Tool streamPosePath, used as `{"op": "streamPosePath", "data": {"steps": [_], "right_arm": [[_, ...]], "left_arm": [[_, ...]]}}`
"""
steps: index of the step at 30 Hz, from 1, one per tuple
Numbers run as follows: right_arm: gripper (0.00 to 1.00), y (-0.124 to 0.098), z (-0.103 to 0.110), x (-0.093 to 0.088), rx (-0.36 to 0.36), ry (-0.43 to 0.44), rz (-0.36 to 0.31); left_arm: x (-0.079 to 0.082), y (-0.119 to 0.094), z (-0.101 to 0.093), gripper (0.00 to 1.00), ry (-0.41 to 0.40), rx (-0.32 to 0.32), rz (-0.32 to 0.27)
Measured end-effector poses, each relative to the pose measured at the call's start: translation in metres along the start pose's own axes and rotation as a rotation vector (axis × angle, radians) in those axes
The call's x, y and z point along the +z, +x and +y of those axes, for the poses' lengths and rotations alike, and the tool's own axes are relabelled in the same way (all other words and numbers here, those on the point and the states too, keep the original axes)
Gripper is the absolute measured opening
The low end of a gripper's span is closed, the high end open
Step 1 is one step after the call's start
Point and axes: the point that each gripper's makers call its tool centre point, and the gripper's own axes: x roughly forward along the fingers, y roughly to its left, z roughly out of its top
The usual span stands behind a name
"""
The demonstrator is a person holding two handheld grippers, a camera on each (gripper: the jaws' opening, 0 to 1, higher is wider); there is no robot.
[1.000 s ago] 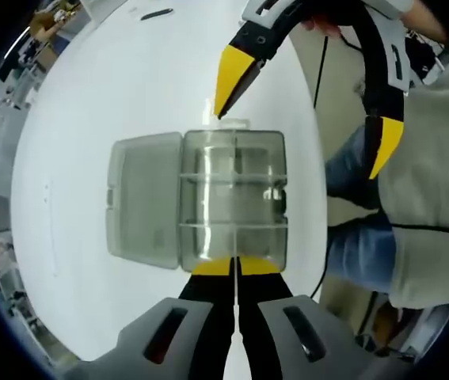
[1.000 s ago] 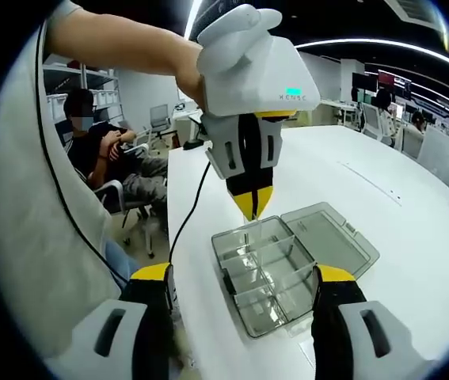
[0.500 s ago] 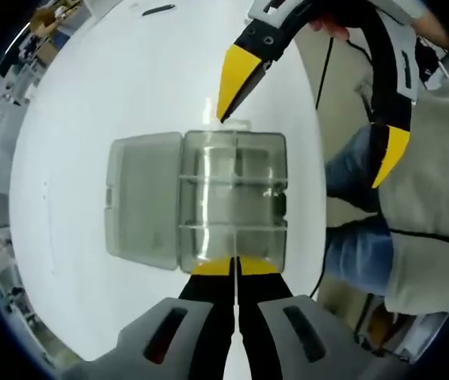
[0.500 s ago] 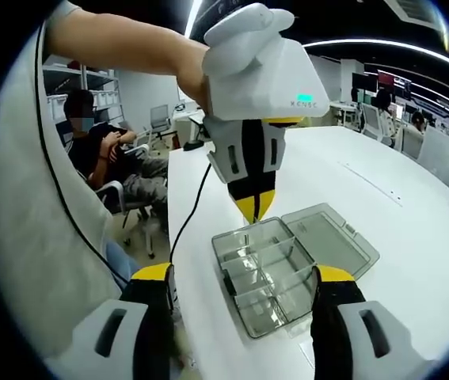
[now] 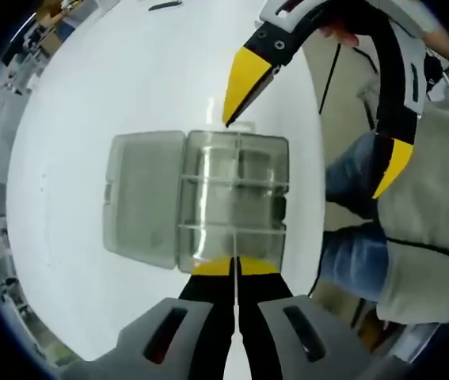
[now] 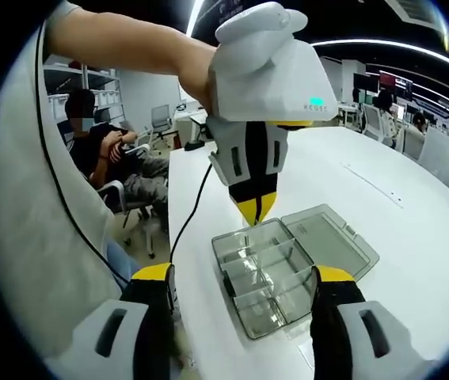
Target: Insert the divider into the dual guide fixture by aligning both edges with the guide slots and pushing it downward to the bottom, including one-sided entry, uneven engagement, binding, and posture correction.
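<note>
Divider (image 5: 233,245) stands thin and clear in open compartment box (image 5: 236,202) on white table (image 5: 129,71), pinched by left gripper (image 5: 234,267). Judged near seated, final push left. Right gripper (image 6: 240,273) hovers, jaws spread.

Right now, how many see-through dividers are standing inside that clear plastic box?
3 that I can make out in the box: two crosswise dividers and one lengthwise divider pinched by the left gripper. Clear plastic may hide others.
</note>
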Motion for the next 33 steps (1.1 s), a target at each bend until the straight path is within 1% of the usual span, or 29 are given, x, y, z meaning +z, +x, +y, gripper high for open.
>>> {"op": "streamPosePath", "data": {"steps": [7, 14, 26, 29, 33], "right_arm": [[0.67, -0.001, -0.001, 0.000, 0.000, 0.002, 0.001], [0.67, 0.000, -0.002, -0.001, 0.001, 0.006, 0.001], [0.67, 0.001, -0.003, -0.002, 0.003, 0.009, 0.003], [0.67, 0.001, -0.004, -0.002, 0.002, 0.014, 0.000], [0.67, 0.000, -0.004, -0.005, 0.002, 0.015, 0.005]], "left_arm": [[-0.002, 0.003, -0.001, 0.00, -0.007, -0.004, -0.002], [-0.003, 0.006, 0.001, 0.00, 0.010, -0.002, -0.012], [-0.006, 0.015, 0.001, 0.00, 0.010, -0.012, -0.007], [-0.007, 0.017, 0.001, 0.00, 0.033, -0.008, -0.008], [-0.007, 0.019, 0.001, 0.00, 0.040, -0.008, -0.004]]}}
